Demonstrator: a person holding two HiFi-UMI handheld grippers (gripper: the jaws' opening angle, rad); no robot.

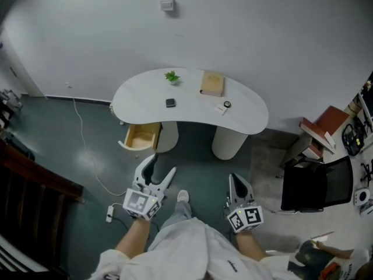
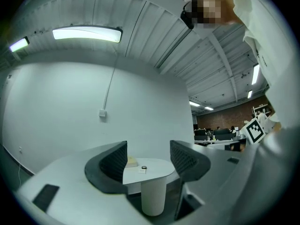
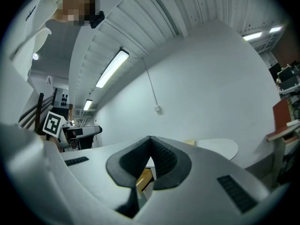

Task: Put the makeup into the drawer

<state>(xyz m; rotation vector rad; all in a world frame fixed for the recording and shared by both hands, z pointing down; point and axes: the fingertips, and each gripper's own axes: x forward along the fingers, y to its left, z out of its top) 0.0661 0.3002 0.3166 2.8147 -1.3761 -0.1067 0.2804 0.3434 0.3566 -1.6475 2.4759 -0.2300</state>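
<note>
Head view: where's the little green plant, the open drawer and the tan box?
little green plant (image 1: 172, 76), head view, on its leaves.
open drawer (image 1: 141, 136), head view, on its bare wooden floor.
tan box (image 1: 212, 83), head view, on the middle of its top.

On the worktop (image 1: 192, 114), a plant (image 1: 172, 76) is set at the rear left, a flat box (image 1: 212, 83) to its right, a small square case (image 1: 170, 102) before the plant, and a small round item (image 1: 227, 104) before the box. An open drawer (image 1: 141, 136) is found under the worktop's left end, and a chair (image 1: 317, 182) well off its right end.
</note>
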